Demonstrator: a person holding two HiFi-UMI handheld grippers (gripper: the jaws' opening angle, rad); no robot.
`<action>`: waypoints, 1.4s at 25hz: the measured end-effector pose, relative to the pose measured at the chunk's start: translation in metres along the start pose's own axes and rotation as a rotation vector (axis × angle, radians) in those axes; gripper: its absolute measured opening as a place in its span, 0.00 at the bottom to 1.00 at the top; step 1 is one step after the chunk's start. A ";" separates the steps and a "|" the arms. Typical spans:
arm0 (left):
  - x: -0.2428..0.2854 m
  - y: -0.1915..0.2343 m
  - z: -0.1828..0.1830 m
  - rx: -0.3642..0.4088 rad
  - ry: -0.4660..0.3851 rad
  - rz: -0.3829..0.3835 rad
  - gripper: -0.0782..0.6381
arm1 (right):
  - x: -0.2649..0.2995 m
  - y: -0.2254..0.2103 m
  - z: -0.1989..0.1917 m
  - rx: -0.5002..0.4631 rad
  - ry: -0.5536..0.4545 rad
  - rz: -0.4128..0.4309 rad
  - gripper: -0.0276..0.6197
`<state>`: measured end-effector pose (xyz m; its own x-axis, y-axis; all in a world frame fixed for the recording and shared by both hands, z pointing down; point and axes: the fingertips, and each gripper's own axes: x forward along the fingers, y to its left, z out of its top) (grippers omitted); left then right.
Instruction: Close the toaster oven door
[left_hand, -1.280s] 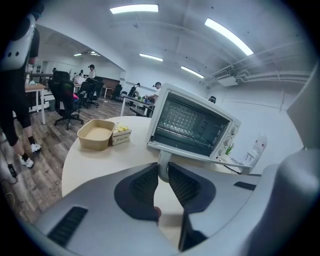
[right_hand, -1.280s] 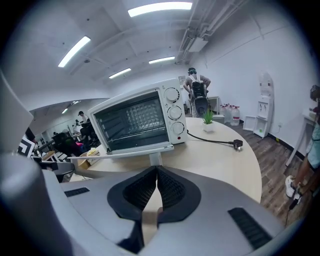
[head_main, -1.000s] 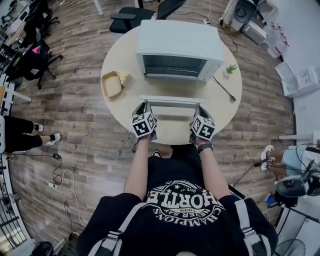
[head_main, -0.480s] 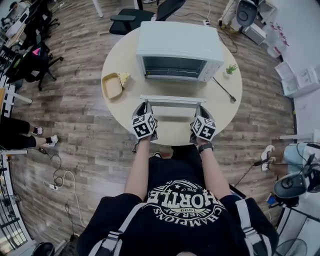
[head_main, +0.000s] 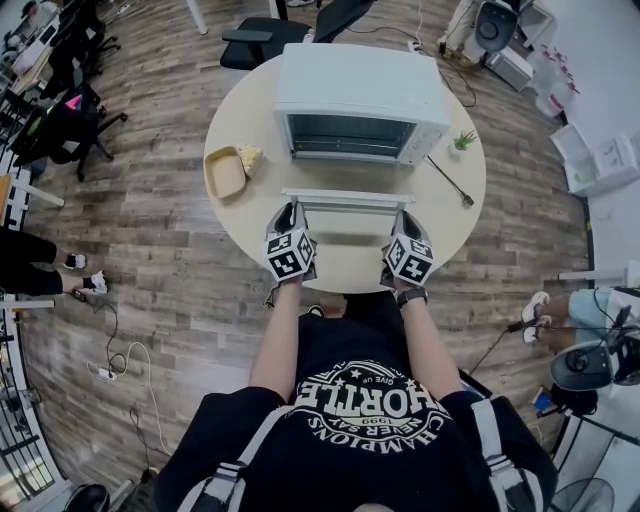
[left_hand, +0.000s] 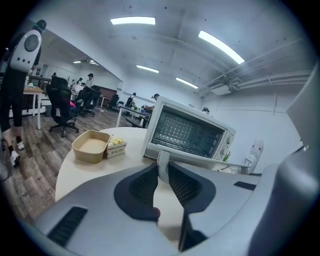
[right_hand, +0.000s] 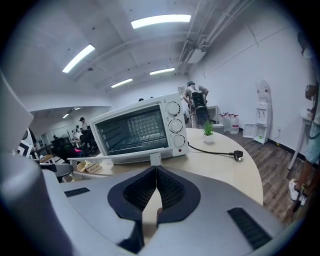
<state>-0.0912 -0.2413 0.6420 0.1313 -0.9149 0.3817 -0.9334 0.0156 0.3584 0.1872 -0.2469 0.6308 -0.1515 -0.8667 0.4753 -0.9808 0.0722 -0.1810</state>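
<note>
A white toaster oven (head_main: 360, 100) stands at the back of a round table (head_main: 240, 115). Its door (head_main: 345, 222) lies folded down flat toward me, with the handle bar (head_main: 345, 197) along its front. At the bar's left end my left gripper (head_main: 297, 212) is shut on the handle's white left post (left_hand: 163, 161), which sits between the pads. My right gripper (head_main: 400, 217) is at the bar's right end. In the right gripper view its jaws (right_hand: 156, 169) are pressed together, and the right post (right_hand: 155, 159) stands just past the tips.
A tan tray (head_main: 223, 170) with a small food box (head_main: 248, 156) beside it sits left of the oven. On the right are a small potted plant (head_main: 462, 138) and a loose power cord (head_main: 448, 180). Office chairs (head_main: 60, 120) stand on the wooden floor.
</note>
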 end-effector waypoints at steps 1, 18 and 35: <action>0.000 -0.001 0.001 0.000 -0.007 -0.001 0.22 | 0.000 0.000 0.001 -0.004 -0.006 0.001 0.08; 0.003 -0.006 0.027 0.008 -0.105 -0.011 0.23 | 0.001 0.006 0.028 -0.026 -0.087 0.020 0.08; 0.011 -0.012 0.065 0.054 -0.241 -0.054 0.24 | 0.005 0.015 0.067 -0.068 -0.231 0.016 0.08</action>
<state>-0.0998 -0.2780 0.5864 0.1041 -0.9837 0.1464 -0.9447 -0.0518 0.3239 0.1798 -0.2833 0.5733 -0.1423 -0.9546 0.2617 -0.9857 0.1127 -0.1250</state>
